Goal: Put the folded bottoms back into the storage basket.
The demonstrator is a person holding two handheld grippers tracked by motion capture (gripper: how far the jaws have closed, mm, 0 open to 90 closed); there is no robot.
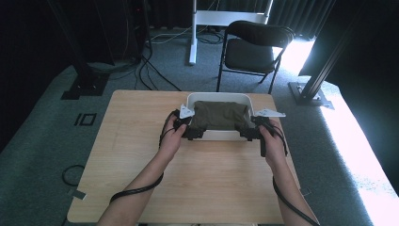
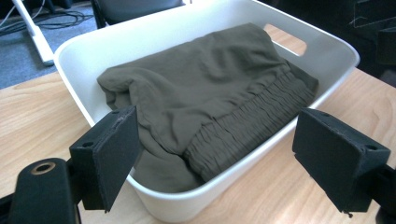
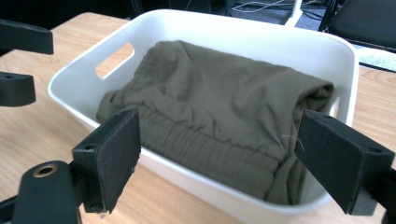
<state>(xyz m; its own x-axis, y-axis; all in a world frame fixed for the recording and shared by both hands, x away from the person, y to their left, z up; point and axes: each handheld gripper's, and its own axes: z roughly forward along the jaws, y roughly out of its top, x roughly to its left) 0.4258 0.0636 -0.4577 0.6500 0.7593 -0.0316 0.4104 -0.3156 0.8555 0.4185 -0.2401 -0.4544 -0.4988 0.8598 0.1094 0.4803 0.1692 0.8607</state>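
Both grippers, left gripper point(image 1: 194, 133) and right gripper point(image 1: 248, 134), stand wide and empty at the white bin's point(image 1: 219, 135) near rim; the folded olive garment point(image 1: 220, 115) lies inside, likely just released, so pulling back clear comes next

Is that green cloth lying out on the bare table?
No, the olive green cloth lies folded inside the white tub, which stands on the wooden table.

olive-green garment point(image 2: 205, 88), white basket point(image 2: 327, 51), light wood table point(image 1: 211, 183)

A folded garment point(image 1: 221, 115) lies in a tub point(image 1: 219, 135) on the table point(image 1: 141, 141), a chair point(image 1: 254, 47) behind it.
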